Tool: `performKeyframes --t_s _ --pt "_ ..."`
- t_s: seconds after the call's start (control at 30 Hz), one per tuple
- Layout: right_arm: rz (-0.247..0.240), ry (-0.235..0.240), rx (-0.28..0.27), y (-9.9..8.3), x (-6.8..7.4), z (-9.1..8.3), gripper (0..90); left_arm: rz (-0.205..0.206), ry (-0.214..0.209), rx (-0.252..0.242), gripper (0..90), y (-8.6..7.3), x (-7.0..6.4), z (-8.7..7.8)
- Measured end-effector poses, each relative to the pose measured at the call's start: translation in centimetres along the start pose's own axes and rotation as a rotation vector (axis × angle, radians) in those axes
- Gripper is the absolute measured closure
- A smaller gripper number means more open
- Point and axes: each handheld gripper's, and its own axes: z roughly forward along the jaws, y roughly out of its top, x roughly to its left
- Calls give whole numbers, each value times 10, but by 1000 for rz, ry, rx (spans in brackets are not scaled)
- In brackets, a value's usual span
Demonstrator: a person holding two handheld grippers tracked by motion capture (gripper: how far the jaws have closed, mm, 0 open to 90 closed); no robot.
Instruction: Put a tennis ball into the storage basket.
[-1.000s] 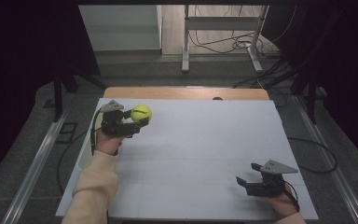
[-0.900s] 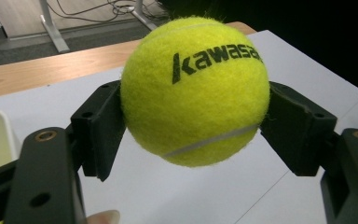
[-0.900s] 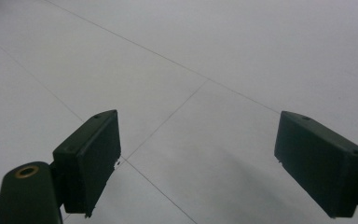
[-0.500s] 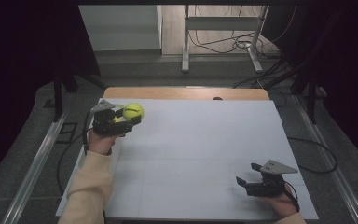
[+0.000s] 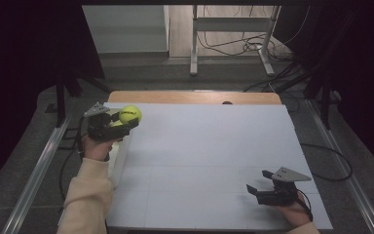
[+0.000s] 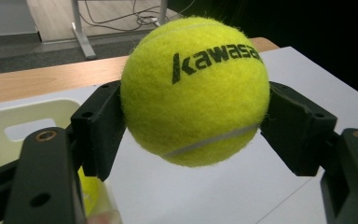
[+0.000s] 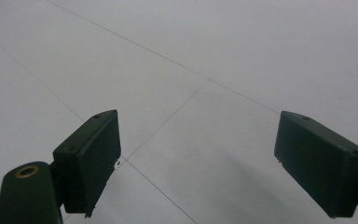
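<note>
A yellow-green tennis ball (image 6: pixel 196 88) with black lettering is clamped between the black jaws of my left gripper (image 6: pixel 193 133). In the high view, that gripper (image 5: pixel 126 121) holds the ball (image 5: pixel 130 113) above the table's far left edge. A cream bin (image 6: pixel 9 126) sits just below and beside the ball, and another yellow ball (image 6: pixel 91 186) shows partly inside it. My right gripper (image 5: pixel 258 182) rests near the front right of the table. Its jaws are wide apart over bare white tabletop (image 7: pixel 214 70), with nothing between them.
The white tabletop (image 5: pixel 209 151) has thin seam lines, and a wooden strip (image 5: pixel 190 97) runs along its far edge. In the high view the bin (image 5: pixel 120 158) hangs at the table's left side. Metal rails, cables and a frame stand on the floor beyond.
My left gripper has carried the tennis ball leftward to the table's left edge, above the bin. The right gripper has stayed still.
</note>
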Motion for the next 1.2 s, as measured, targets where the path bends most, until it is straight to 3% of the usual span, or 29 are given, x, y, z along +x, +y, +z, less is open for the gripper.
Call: performKeyframes --t_s 1.2 --pt "-1 -2 8 0 1 1 149 -47 91 -1 263 -14 32 -29"
